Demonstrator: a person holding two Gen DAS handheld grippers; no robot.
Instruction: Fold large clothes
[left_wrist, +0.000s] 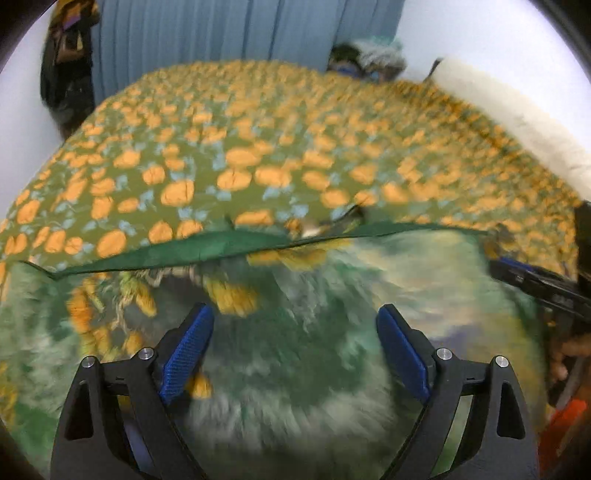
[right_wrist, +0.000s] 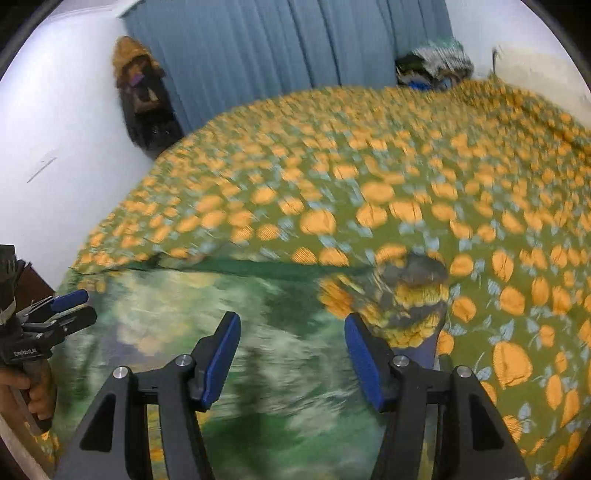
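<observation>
A large green garment (left_wrist: 295, 350) with white mottling and yellow flower prints lies spread on the bed; its dark green hem (left_wrist: 207, 251) runs across the middle of the left wrist view. It also shows in the right wrist view (right_wrist: 229, 325), with a bunched yellow and grey part (right_wrist: 410, 295) at its right. My left gripper (left_wrist: 295, 347) is open and empty just above the garment. My right gripper (right_wrist: 291, 354) is open and empty above it too. Each gripper shows at the edge of the other's view: the right one (left_wrist: 532, 284), the left one (right_wrist: 55, 314). Both views are blurred.
The bed cover (left_wrist: 258, 147) is olive with orange flowers. Blue curtains (left_wrist: 240, 33) hang behind the bed. A dark bag (right_wrist: 144, 99) hangs on the white wall at left. A clothes pile (right_wrist: 436, 62) and a white bolster (left_wrist: 517, 122) sit at the far right.
</observation>
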